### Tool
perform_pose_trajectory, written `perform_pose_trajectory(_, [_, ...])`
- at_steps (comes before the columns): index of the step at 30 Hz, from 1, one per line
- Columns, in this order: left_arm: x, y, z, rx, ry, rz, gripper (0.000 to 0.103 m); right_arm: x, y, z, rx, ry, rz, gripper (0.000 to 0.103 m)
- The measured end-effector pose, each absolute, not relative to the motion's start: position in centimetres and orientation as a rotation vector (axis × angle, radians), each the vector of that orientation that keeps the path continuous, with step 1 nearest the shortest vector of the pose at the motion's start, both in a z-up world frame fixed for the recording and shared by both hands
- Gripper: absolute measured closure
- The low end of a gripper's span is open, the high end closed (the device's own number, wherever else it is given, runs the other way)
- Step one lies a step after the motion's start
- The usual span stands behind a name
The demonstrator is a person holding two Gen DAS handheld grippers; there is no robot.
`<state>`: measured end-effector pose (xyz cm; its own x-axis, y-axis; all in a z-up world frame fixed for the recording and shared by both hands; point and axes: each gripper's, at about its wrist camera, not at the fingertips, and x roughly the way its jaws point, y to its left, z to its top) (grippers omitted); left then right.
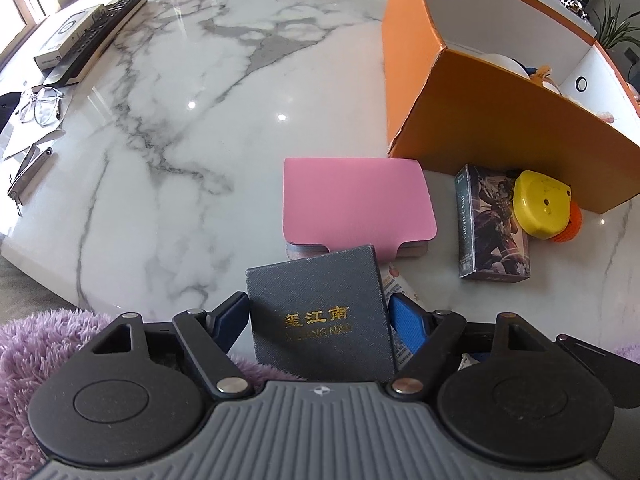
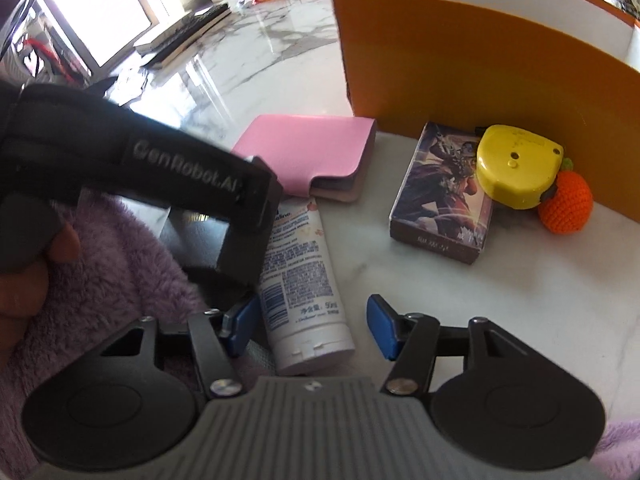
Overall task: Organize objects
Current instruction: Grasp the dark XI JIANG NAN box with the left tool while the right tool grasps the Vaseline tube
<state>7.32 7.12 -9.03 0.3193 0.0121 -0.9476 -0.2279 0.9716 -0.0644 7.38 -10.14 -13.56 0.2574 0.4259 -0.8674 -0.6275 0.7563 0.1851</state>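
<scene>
A grey-blue box (image 1: pixel 316 280) with gold characters stands tilted at the table's near edge. My left gripper (image 1: pixel 319 314) is shut on it, one blue pad against each side. Behind it lies a pink card wallet (image 1: pixel 356 200). In the right wrist view a white tube (image 2: pixel 300 272) lies on the marble between the fingers of my right gripper (image 2: pixel 310 326), which is open. Its right pad stands clear of the tube and its left pad is close beside it. The left gripper's black body (image 2: pixel 180 168) hangs over the tube's far end.
An orange box (image 2: pixel 460 60) with a white inside stands at the right. A picture card box (image 2: pixel 440 200), a yellow case (image 2: pixel 516 168) and an orange crocheted fruit (image 2: pixel 566 204) lie against it. Purple fluffy cloth (image 2: pixel 120 264) lies near me. Glasses (image 1: pixel 42 106) and a remote (image 1: pixel 108 26) lie far left.
</scene>
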Motion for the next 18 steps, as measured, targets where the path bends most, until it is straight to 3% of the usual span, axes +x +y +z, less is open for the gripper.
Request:
perform_pose_trajectory(4, [7.3, 7.0, -8.9, -0.205, 1.235, 0.147, 0.014, 6.6, -10.6, -13.4, -0.258, 1.09, 0.699, 0.047])
perform_pose_trajectory(18, [6.4, 6.1, -8.7, -0.246, 1.202, 0.062, 0.014, 7.5, -14.7, -12.8, -0.285, 1.133, 0.531, 0.046])
